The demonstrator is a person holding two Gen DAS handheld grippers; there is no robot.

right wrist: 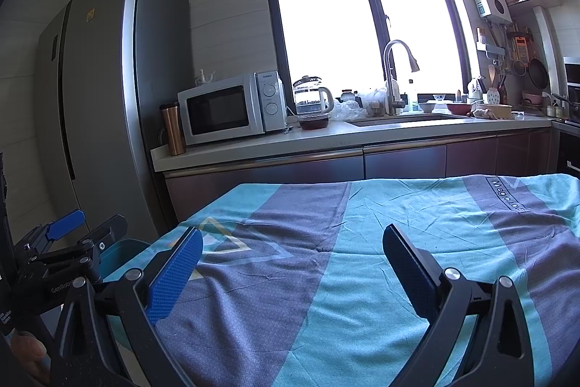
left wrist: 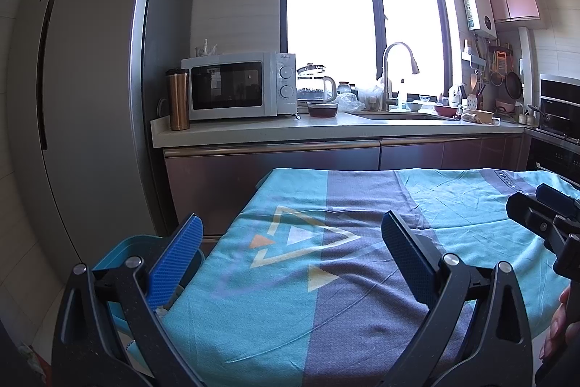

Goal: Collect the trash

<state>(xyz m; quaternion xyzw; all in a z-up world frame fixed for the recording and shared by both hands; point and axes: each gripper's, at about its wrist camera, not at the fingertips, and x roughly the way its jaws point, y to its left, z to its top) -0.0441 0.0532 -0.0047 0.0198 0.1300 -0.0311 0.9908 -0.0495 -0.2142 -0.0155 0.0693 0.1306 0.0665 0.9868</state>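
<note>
Two grippers fill our foreground: our left gripper and right gripper both hold their blue-padded fingers spread wide, gripping nothing, above one table draped in a teal-and-grey cloth. We can make out no trash on the cloth. One teal bin stands just beside the table's left edge; we cannot tell its contents. Beyond, one microwave and one kettle share the counter.
</note>
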